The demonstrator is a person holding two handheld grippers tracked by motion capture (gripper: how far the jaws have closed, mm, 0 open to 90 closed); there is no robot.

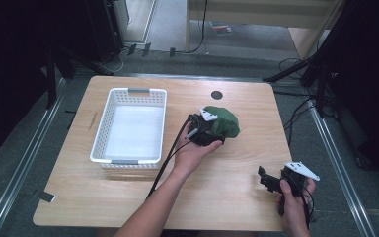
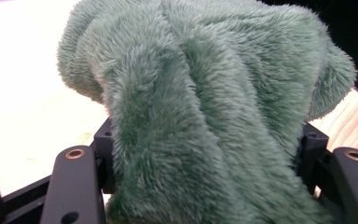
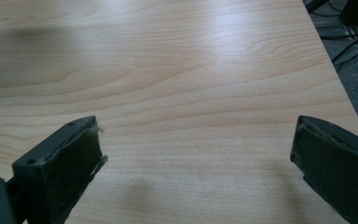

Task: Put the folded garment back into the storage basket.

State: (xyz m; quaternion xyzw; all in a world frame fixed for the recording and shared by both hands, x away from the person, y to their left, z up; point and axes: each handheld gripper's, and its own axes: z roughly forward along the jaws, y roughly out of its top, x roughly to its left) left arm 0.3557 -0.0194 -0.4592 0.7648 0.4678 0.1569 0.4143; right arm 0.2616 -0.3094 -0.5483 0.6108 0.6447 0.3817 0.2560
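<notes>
The left gripper [image 1: 208,129] has its jaws closed on a green plush cloth [image 1: 224,122], a bunched, furry piece of fabric. In the left gripper view a thick fold of the cloth [image 2: 205,107] runs down between the two jaws and spills over them on both sides, with the rest of the bundle heaped just ahead of the jaw tips. Whether the cloth is lifted or resting on the wooden counter [image 1: 227,197] cannot be told. A white slotted plastic basket [image 1: 109,116] stands well to the side of these jaws, nothing in it.

The right gripper [image 1: 271,181] sits apart near the counter's corner. Its jaws [image 3: 200,158] stand wide open with only bare wood grain between and beyond them, holding nothing.

The cloth looks light, soft and limp. It should compress under the jaws and droop or unfurl when raised, so whatever is not pinched will likely hang below. The deep pile gives the pads plenty to bite on, so slipping seems unlikely. A thick gathered fold, like the one now between the jaws, is probably the best place to hold it; a thin edge would let the bundle open out.
</notes>
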